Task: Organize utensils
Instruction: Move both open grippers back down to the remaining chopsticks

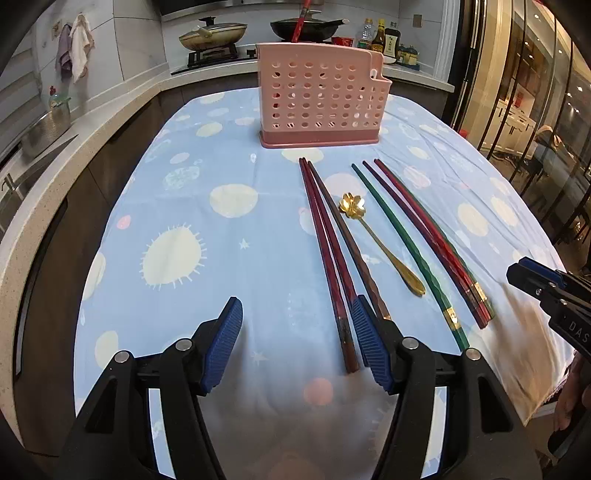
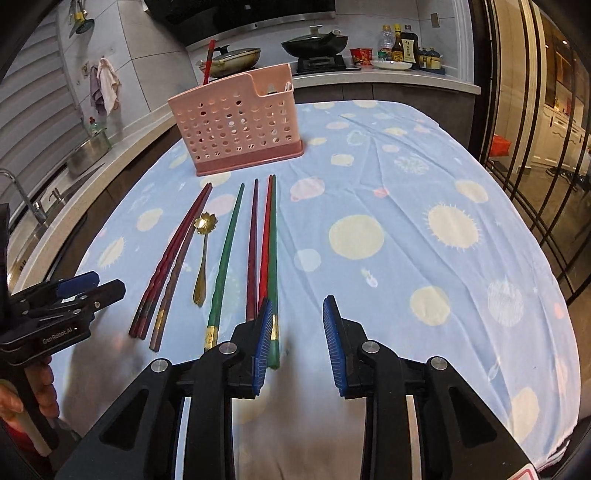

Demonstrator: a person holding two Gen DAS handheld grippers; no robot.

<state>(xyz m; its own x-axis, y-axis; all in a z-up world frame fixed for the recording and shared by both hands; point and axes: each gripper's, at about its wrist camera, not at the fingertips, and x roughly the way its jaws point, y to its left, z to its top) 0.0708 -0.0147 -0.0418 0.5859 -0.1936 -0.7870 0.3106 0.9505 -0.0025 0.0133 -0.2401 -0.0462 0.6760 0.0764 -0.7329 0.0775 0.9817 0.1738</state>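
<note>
Two tools, both w/ jaws spread wide, nothing between the pads. Left tool (image 1: 295, 343) hovers low over the near edge of the desk (image 1: 229, 258), which is covered w/ a blue spotted cloth; its right pad (image 1: 367, 343) sits just beside the butt ends of the dark red chopsticks (image 1: 325, 251), contact can't be confirmed. Right tool (image 2: 297, 341) likewise low at the near edge, left pad (image 2: 264, 343) overlapping the ends of the red/green pair (image 2: 267, 251) in view; touching or just above, can't tell. Layout left to right in right wrist view: dark red chopsticks (image 2: 173, 258) as a bundle of three or so, gold spoon (image 2: 202, 254) w/ flower-shaped bowl pointing away, single green chopstick (image 2: 225, 258), one dark maroon chopstick (image 2: 253, 251), then the red/green pair. All lie flat on the cloth, roughly parallel, tips toward the pink holder (image 2: 236, 125). Holder stands upright at the far side of the desk, perforated walls, darker pink base; something red sticks up at its far left corner, whether inside or behind can't tell. Spoon (image 1: 380, 243) lies apart from the sticks on both sides. Stove w/ pans (image 1: 258, 33) on the kitchen counter behind.
</note>
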